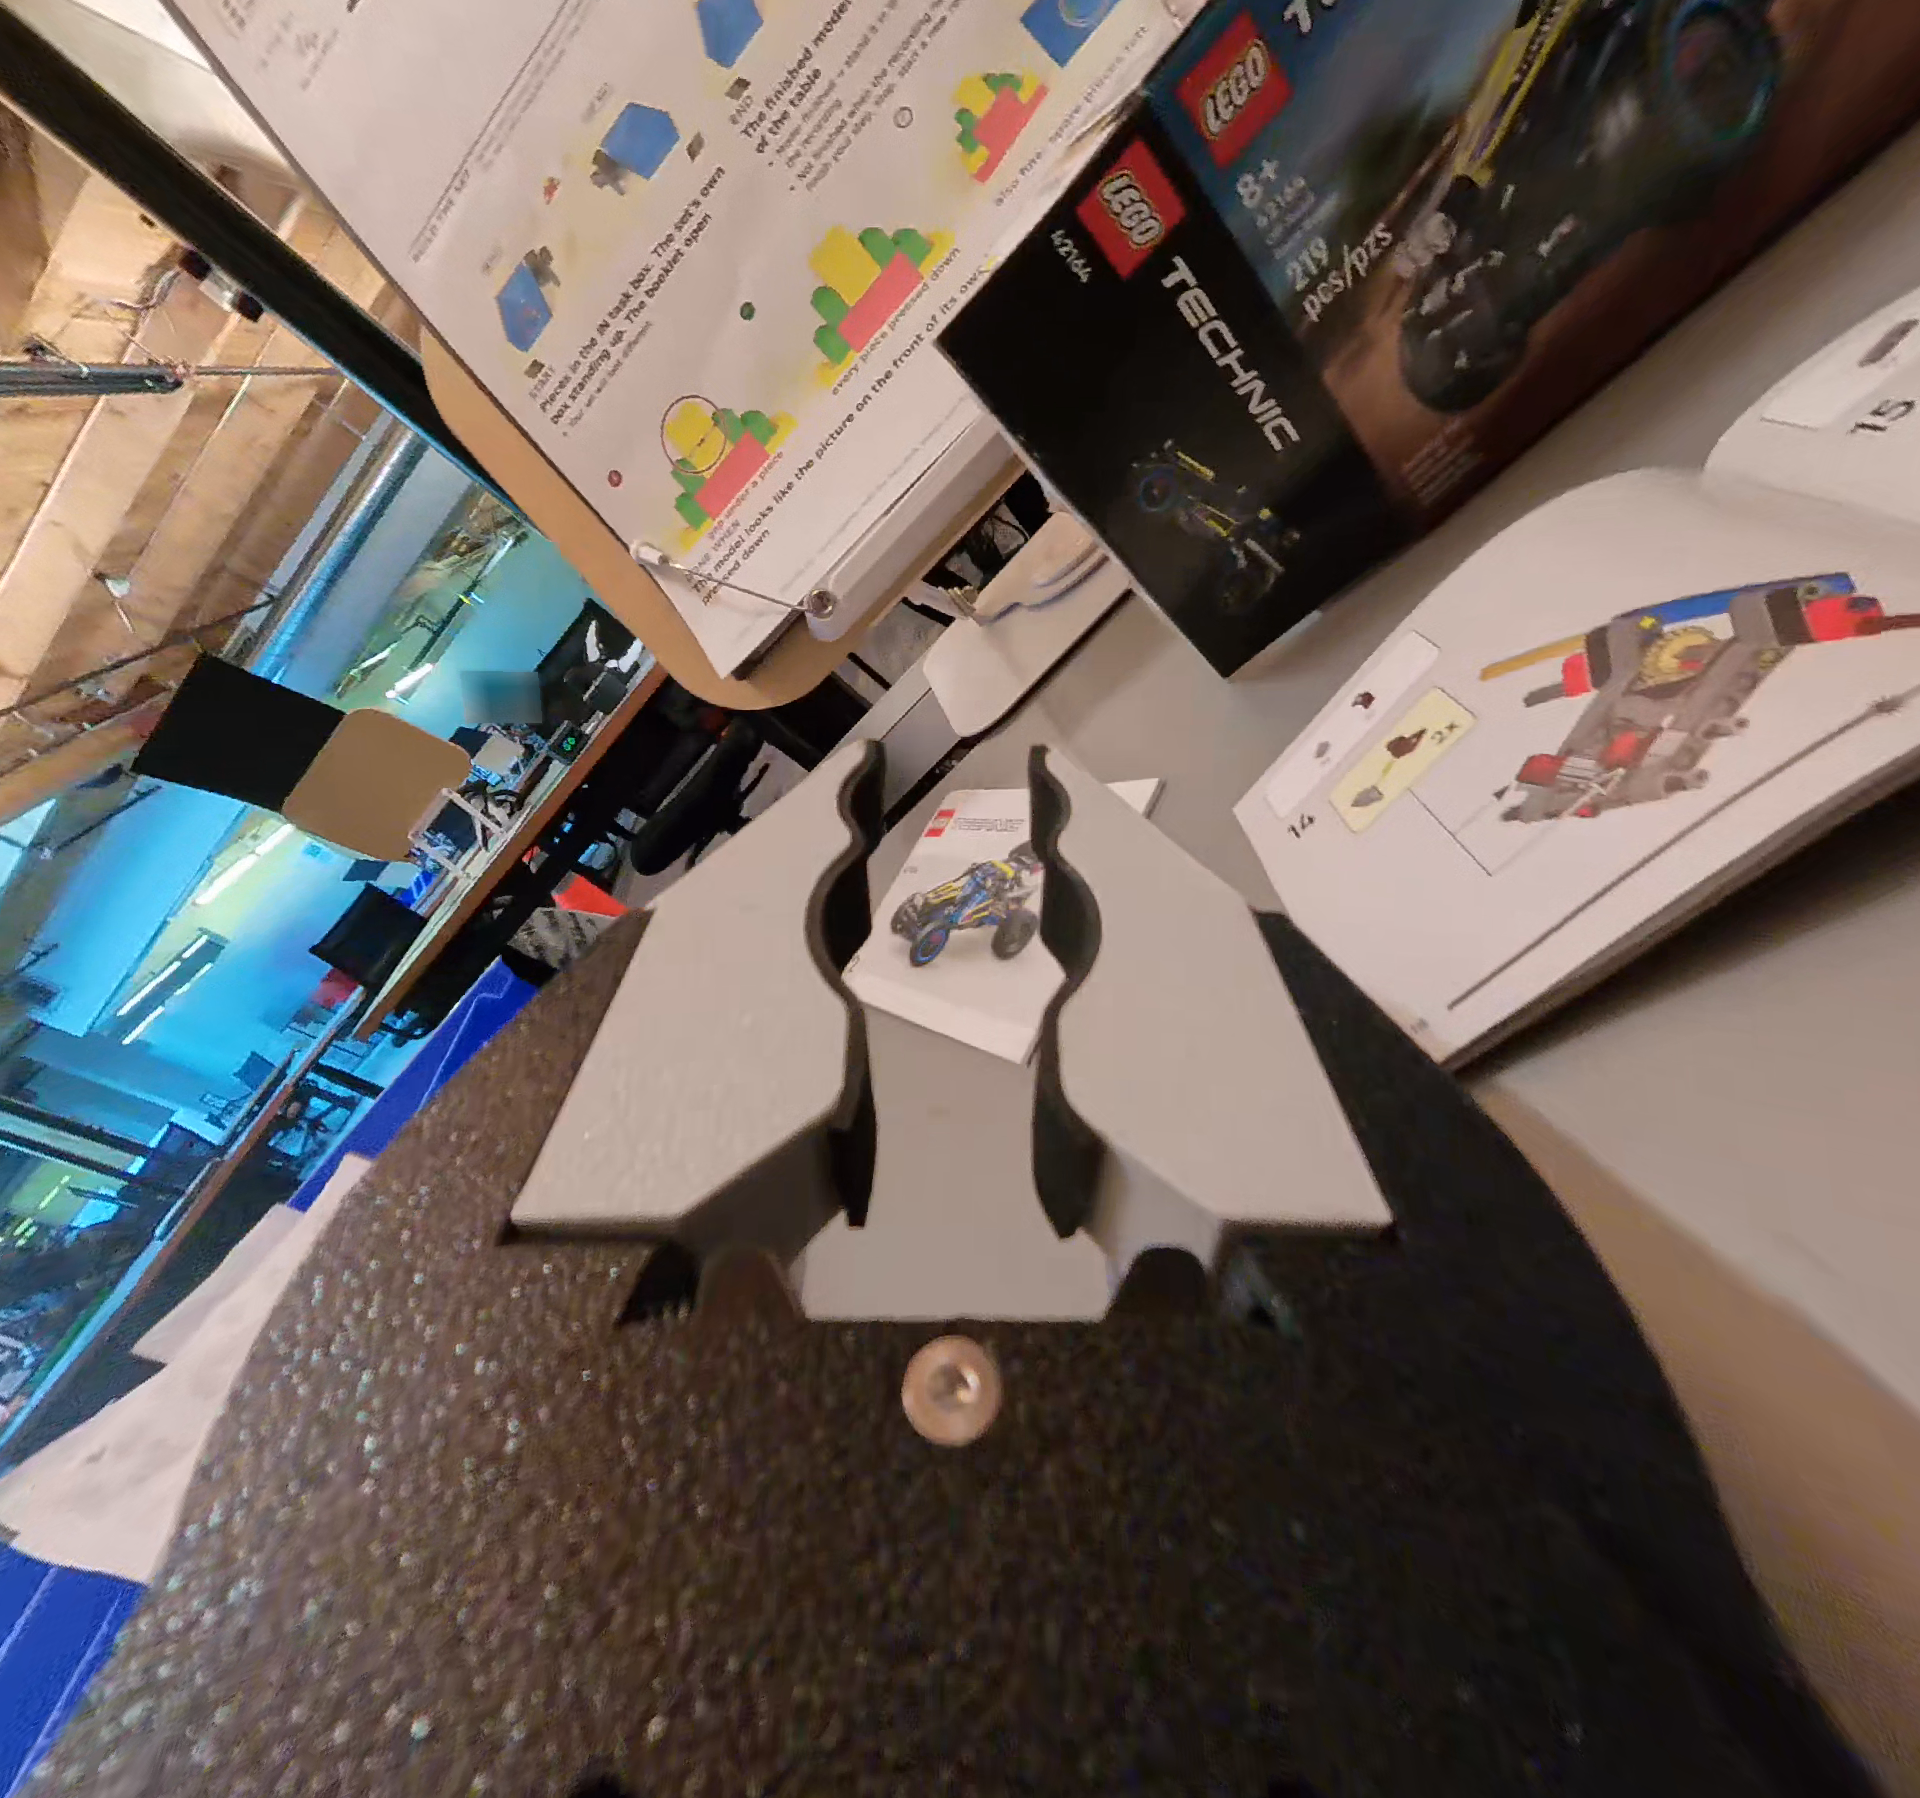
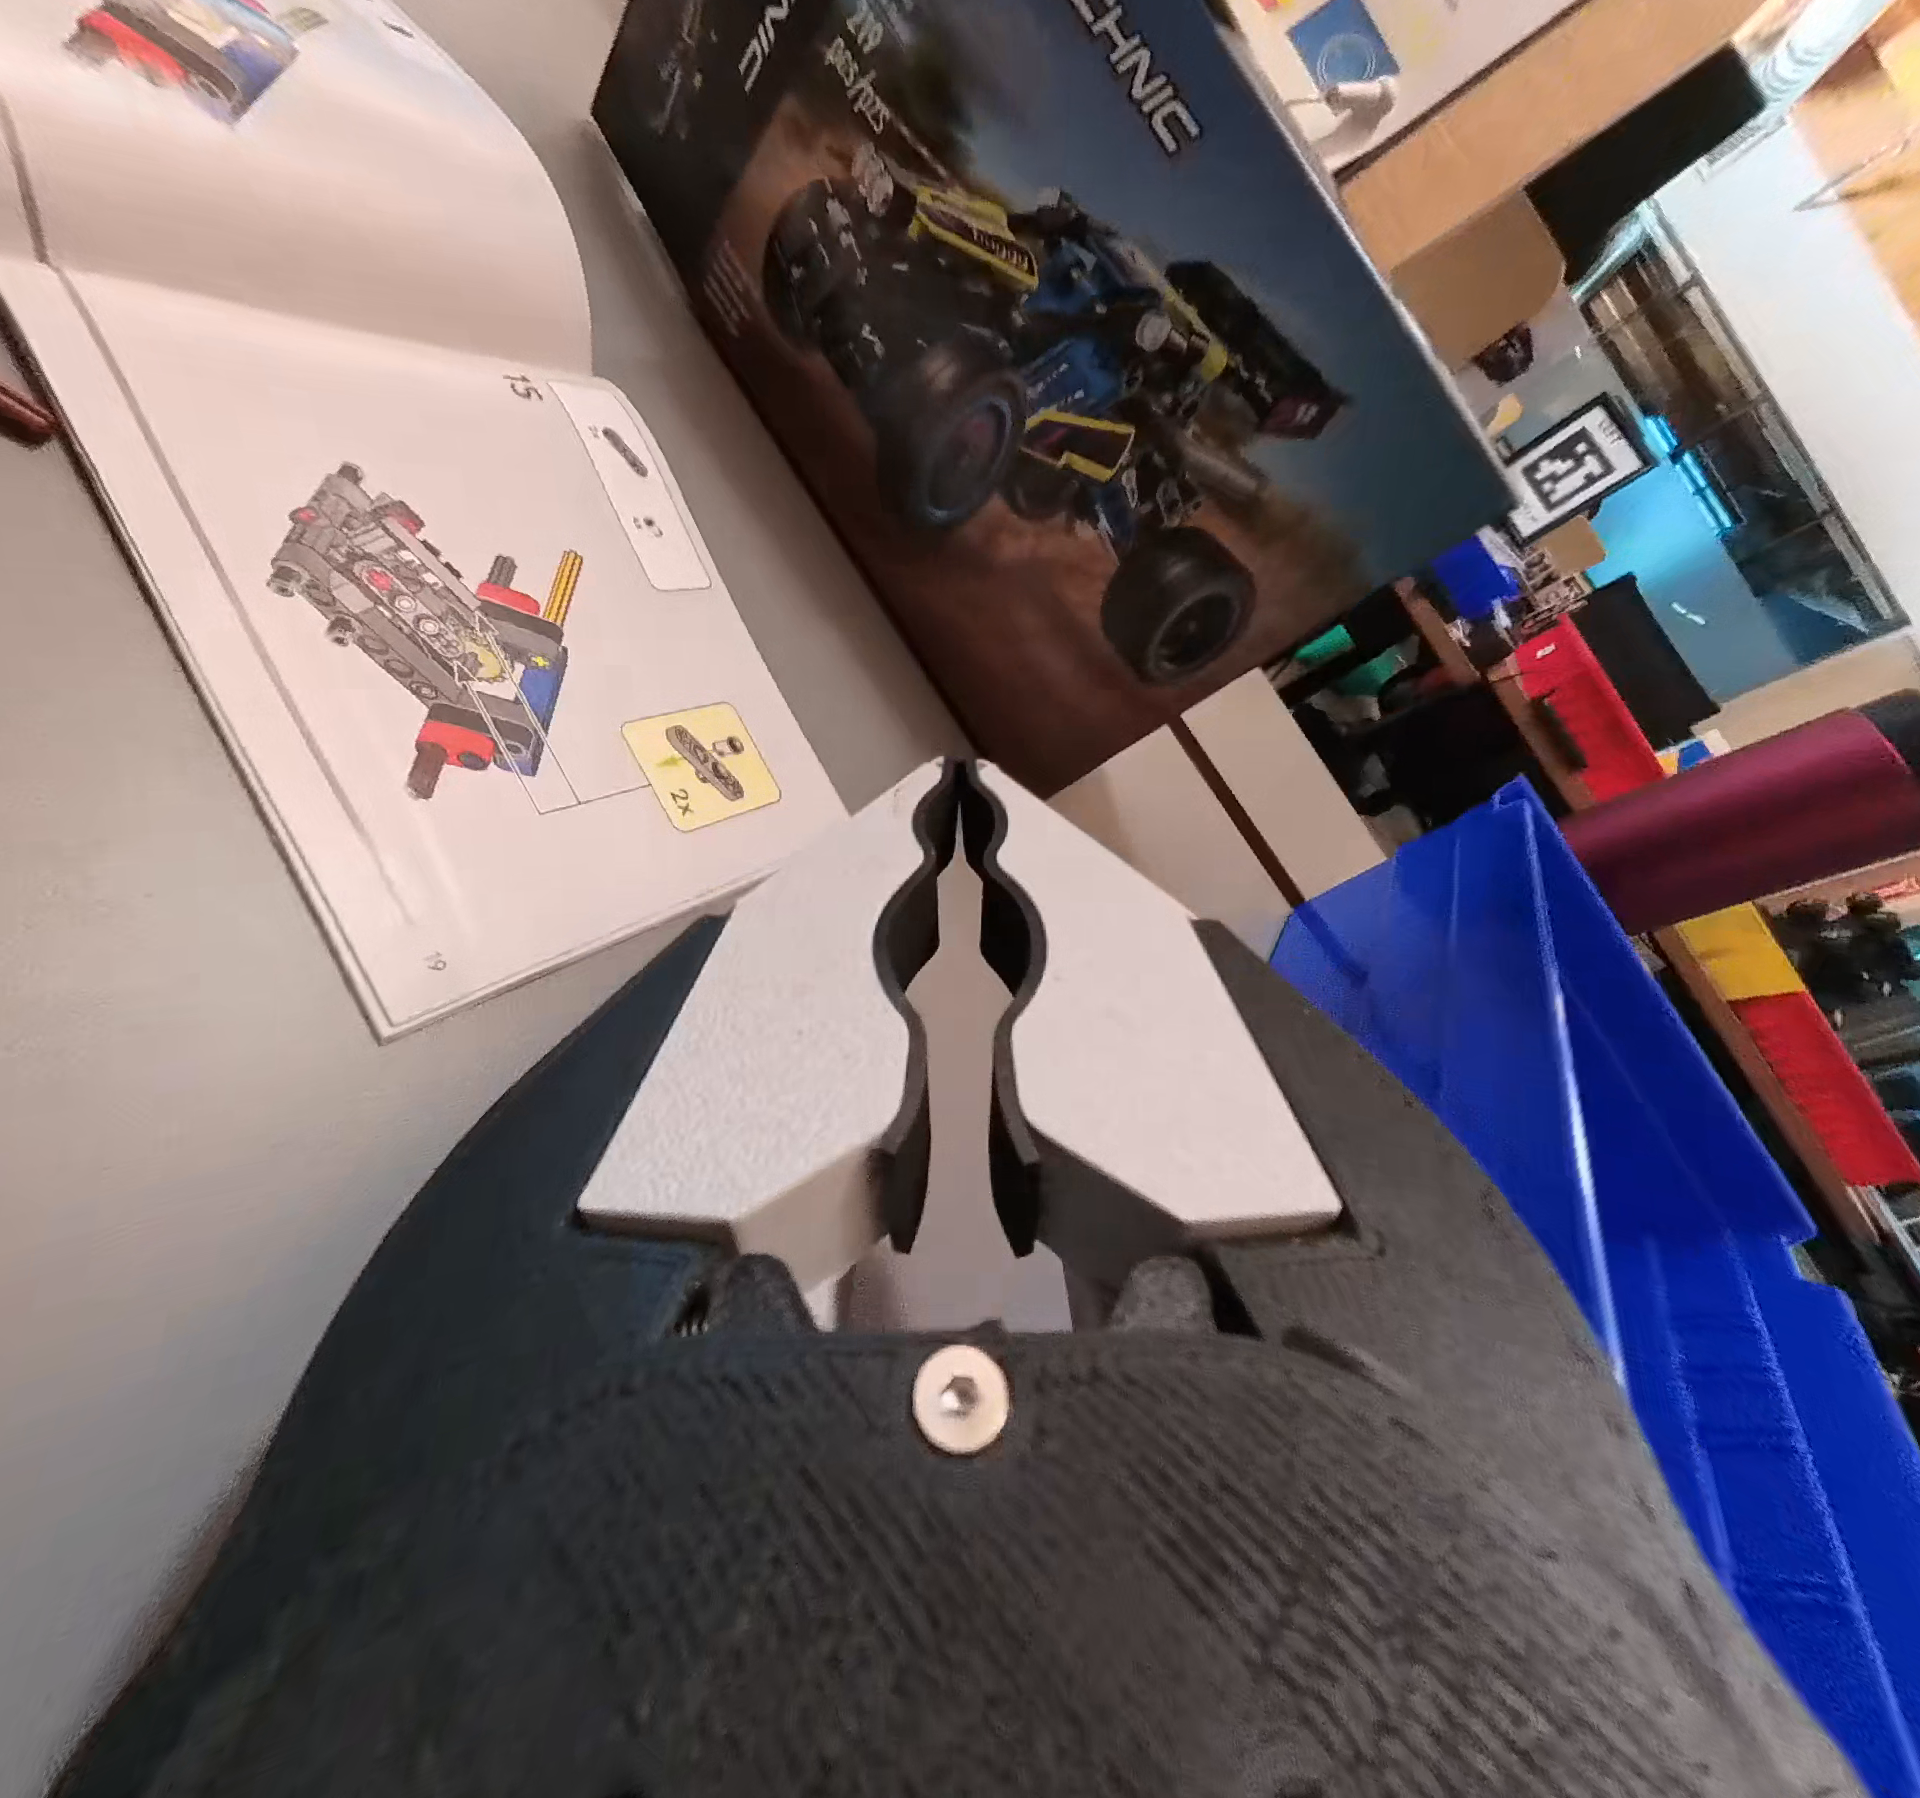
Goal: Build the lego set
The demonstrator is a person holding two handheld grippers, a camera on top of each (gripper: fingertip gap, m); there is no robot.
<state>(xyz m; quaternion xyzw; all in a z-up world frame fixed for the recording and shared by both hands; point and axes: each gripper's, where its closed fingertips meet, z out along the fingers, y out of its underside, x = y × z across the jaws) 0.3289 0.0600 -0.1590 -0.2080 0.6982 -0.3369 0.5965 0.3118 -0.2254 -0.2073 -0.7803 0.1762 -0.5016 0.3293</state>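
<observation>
Left wrist view: left hand-held gripper empty, jaws parted, above the grey worktop. Beyond it a small closed booklet, an open instruction booklet alongside, and the set's box upright behind. Right wrist view: right hand-held gripper empty, tips touching; blue bin beside it. No loose bricks visible.
</observation>
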